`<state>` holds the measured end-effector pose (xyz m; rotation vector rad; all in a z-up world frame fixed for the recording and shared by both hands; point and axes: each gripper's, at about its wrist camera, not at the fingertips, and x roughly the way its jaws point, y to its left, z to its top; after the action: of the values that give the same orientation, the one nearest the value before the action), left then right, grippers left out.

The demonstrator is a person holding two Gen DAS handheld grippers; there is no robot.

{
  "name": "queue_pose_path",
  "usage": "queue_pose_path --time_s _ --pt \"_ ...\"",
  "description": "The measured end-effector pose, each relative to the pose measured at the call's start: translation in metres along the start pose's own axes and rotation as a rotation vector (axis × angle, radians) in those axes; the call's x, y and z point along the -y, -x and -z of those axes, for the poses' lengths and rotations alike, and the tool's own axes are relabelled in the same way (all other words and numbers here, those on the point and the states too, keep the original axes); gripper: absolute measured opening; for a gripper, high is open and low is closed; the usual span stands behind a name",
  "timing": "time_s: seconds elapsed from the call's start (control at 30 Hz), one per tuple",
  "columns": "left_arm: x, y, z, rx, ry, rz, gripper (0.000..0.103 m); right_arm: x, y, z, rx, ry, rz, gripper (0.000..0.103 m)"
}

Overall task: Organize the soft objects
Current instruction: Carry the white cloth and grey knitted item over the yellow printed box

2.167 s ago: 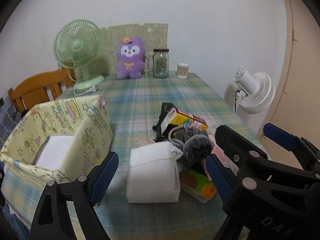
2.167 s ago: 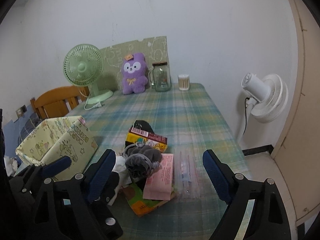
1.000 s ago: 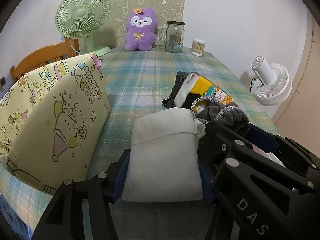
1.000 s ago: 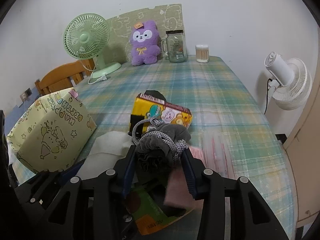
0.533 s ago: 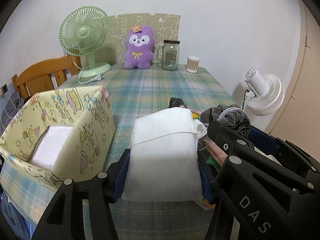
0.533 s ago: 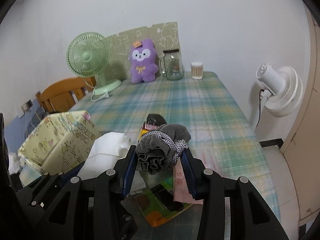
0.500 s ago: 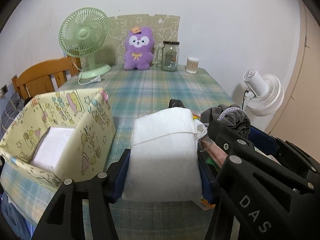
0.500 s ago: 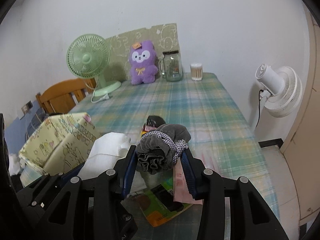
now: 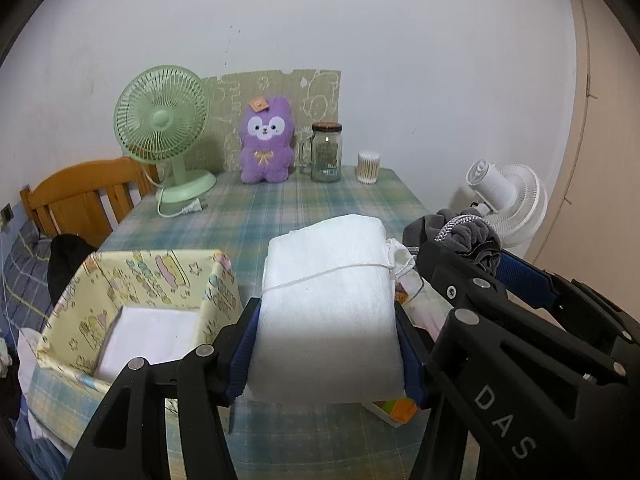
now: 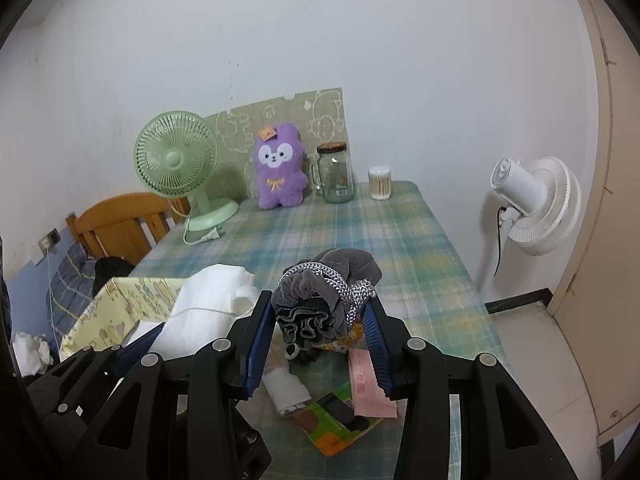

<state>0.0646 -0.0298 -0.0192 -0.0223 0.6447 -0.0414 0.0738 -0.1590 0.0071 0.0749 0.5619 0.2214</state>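
A: What does the left hand-held gripper (image 9: 326, 344) have?
B: Its jaws are clamped on a white bundle (image 9: 328, 300) tied with string, held in the air above the tabletop (image 9: 256, 216), just right of the yellow box (image 9: 136, 304).
A: And the right hand-held gripper (image 10: 316, 334)?
B: Closed partway on a grey pouch (image 10: 324, 300) with a braided cord, also clear of the tabletop, over the booklets (image 10: 340, 428) lying there.
A: Anything in the box?
B: A white pad (image 9: 148, 336) lies inside.
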Motion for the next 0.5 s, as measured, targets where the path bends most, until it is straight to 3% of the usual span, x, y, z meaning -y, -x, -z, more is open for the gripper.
queue_pose_path --time_s 0.5 --pt "-0.028 0.012 -0.015 0.028 -0.027 -0.016 0.063 -0.035 0.001 -0.012 0.027 0.009 -0.008 0.047"
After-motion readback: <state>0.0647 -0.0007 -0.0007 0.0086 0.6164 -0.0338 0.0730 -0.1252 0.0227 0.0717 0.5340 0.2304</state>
